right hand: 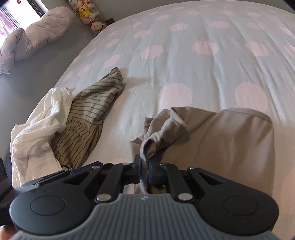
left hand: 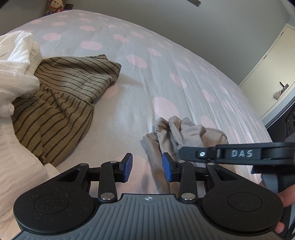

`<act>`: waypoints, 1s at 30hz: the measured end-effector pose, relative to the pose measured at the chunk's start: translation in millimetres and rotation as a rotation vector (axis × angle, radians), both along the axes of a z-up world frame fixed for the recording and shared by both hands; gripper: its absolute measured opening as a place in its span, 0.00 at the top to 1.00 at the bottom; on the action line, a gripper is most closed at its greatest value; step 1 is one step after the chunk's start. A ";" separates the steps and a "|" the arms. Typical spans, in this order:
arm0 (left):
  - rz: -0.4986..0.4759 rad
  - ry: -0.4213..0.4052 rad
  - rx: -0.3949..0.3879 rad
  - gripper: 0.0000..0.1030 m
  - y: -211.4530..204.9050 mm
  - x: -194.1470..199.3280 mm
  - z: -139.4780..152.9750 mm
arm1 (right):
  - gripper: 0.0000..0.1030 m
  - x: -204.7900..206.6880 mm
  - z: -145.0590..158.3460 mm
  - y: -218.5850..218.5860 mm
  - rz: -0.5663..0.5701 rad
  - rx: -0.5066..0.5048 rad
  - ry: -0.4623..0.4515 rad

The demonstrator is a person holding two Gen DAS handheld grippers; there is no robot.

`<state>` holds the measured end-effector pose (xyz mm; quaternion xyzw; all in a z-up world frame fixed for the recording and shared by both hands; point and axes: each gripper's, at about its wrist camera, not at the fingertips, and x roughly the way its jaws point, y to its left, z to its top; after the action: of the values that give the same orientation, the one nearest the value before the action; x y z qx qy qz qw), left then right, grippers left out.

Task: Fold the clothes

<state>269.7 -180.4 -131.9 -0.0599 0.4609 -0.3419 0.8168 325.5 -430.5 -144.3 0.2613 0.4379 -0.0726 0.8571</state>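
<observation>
Right wrist view shows the beige garment [right hand: 230,147] spread over the lower right of the frame on the bed [right hand: 184,61], its smooth cloth mostly flat, with a stitched rounded hem along its upper edge. Its left side is gathered into a crumpled, twisted bunch that rises from the sheet and runs down into the right tool [right hand: 145,166], whose jaws are clenched on that fold of cloth.

In the left wrist view the same beige garment [left hand: 186,133] lies right of centre as a wrinkled heap, with a thin strip trailing down toward the frame's lower middle. The left tool [left hand: 147,169] hovers just over the sheet with its blue pads [left hand: 128,167] apart and nothing between them; the trailing strip passes just beside the right pad. The right tool [left hand: 186,155] reaches in from the right edge across the garment.

At the left of both views lie a striped olive garment [left hand: 60,103] and, partly over it, a crumpled white garment [left hand: 16,62]. The bed's sheet is pale grey with pink dots. Plush toys [right hand: 88,13] sit in the upper left of the right wrist view.
</observation>
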 end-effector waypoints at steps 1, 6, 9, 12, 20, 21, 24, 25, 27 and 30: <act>-0.001 0.003 0.007 0.68 -0.3 0.4 -1.2 | 0.91 2.7 -4.7 2.0 0.008 -0.001 0.009; -0.013 0.030 0.034 0.68 -2.7 1.8 -7.3 | 0.90 12.3 -23.4 8.7 0.038 -0.017 0.054; -0.023 0.031 0.048 0.70 -4.3 0.0 -5.8 | 0.86 13.6 -19.3 12.8 0.069 -0.050 0.054; -0.038 0.025 0.051 0.70 -3.9 -3.9 -0.2 | 0.82 8.3 -4.6 12.9 0.101 -0.086 0.025; -0.099 0.002 0.057 0.69 -5.7 -23.0 15.5 | 0.70 -41.7 41.7 2.3 0.131 -0.224 -0.063; -0.102 -0.003 0.061 0.69 -6.4 -25.5 16.7 | 0.70 -52.5 43.3 0.6 0.126 -0.240 -0.063; -0.110 -0.008 0.065 0.69 -7.3 -33.1 20.5 | 0.69 -85.6 44.4 -5.1 0.090 -0.262 -0.060; -0.112 -0.005 0.061 0.69 -7.2 -35.7 21.8 | 0.69 -98.6 42.7 -8.5 0.067 -0.250 -0.061; -0.119 0.008 0.053 0.69 -7.5 -41.7 23.4 | 0.58 -122.3 37.1 -16.7 0.017 -0.207 -0.065; -0.129 0.042 0.039 0.69 -8.2 -51.3 23.4 | 0.51 -144.2 20.8 -26.2 -0.036 -0.135 -0.050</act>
<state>218.4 -188.6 -108.5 -0.0213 0.4872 -0.3835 0.7843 181.4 -456.7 -123.5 0.2126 0.4057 -0.1106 0.8820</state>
